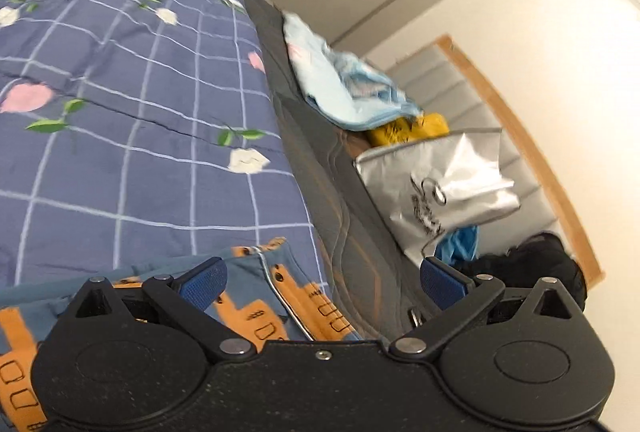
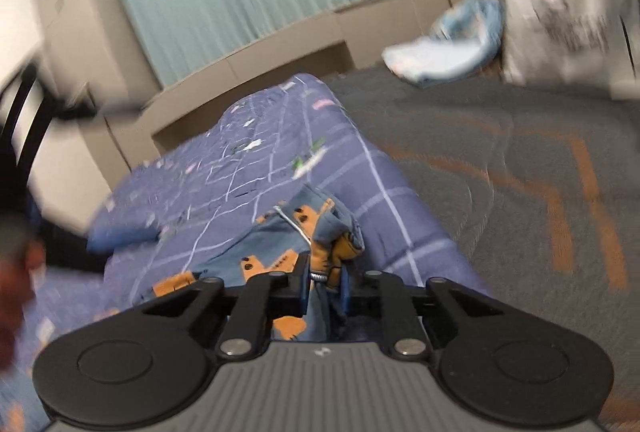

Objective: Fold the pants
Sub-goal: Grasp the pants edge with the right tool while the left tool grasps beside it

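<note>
Right now the pants [image 2: 280,260] lie on the bed, on top of the purple checked quilt [image 1: 132,111], and your right tongs [image 2: 323,282] are clamped on a bunched fold of them, the cloth pinched between the two blue pads and rising in a crumpled peak just ahead of the fingertips. Your left tongs [image 1: 324,282] stand wide apart, hovering just over the pants [image 1: 256,296] near the quilt's edge; the left pad sits above the fabric, the right pad above the bare mattress, and neither seems to touch anything, though the view is too low to be sure.

The pants are soft blue-grey cotton printed with orange blocky shapes outlined in black, and a thin white piping line runs along one seam. They look rumpled, not flat, with a loose end gathered in your right grip.

The quilt under them is matte, with a pale grid and scattered pink and white flowers with green leaves. Beside it the grey mattress [image 1: 340,216] shows quilted stitching with orange lines. Farther along it lie a crumpled light-blue garment [image 1: 344,87], something yellow [image 1: 420,129], a shiny silver bag [image 1: 452,175] with black print, and dark clothing [image 1: 536,264] against the padded grey headboard [image 1: 460,87].
</note>
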{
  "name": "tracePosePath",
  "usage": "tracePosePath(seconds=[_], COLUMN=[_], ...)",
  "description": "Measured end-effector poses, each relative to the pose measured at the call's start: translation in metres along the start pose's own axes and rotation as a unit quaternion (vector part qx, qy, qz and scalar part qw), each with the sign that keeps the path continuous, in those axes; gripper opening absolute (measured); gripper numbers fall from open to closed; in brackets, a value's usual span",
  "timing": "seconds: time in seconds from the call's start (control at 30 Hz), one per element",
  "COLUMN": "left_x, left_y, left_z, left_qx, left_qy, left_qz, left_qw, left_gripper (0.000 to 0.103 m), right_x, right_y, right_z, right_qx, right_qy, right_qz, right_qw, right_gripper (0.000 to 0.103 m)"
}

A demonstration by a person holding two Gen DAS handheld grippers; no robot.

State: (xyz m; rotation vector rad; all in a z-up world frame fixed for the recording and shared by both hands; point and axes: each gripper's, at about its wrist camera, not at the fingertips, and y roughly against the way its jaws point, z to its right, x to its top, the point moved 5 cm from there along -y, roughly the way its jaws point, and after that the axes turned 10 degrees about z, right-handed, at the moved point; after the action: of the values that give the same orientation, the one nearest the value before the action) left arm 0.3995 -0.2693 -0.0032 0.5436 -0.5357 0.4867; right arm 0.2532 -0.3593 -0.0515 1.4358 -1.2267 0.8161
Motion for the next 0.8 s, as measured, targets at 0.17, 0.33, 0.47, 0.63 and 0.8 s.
tracePosePath(seconds=[0.17, 0.33, 0.47, 0.63, 0.8], left_x=[0.007, 0.005, -0.007, -0.022, -0.034], left_y=[-0.006, 0.014, 0.036, 0.062, 0.079], left_z=[0.008, -0.011, -0.040, -0.077, -0.095], left_qx=[0.005, 0.031, 0.057, 0.066, 0.074], left_qy=[-0.005, 0.003, 0.007, 0.056, 0.078], left_qz=[-0.050, -0.085, -0.086, -0.051, -0.009], left_qw=[0.9987, 0.9959, 0.9946, 0.9949, 0.9941], left_gripper=[0.102, 0.102, 0.099, 0.082, 0.067], right_x=[0.004, -0.011, -0.028, -0.052, -0.065], right_y=[0.016, 0.033, 0.041, 0.046, 0.044], right_z=[-0.065, -0.128, -0.165, -0.188, -0.194], right_qx=[0.016, 0.045, 0.071, 0.095, 0.102], right_qy=[0.166, 0.296, 0.362, 0.377, 0.371], right_qz=[0.027, 0.038, 0.035, 0.016, -0.002], right_qw=[0.986, 0.954, 0.929, 0.921, 0.923], right_gripper=[0.015, 0.015, 0.014, 0.014, 0.014])
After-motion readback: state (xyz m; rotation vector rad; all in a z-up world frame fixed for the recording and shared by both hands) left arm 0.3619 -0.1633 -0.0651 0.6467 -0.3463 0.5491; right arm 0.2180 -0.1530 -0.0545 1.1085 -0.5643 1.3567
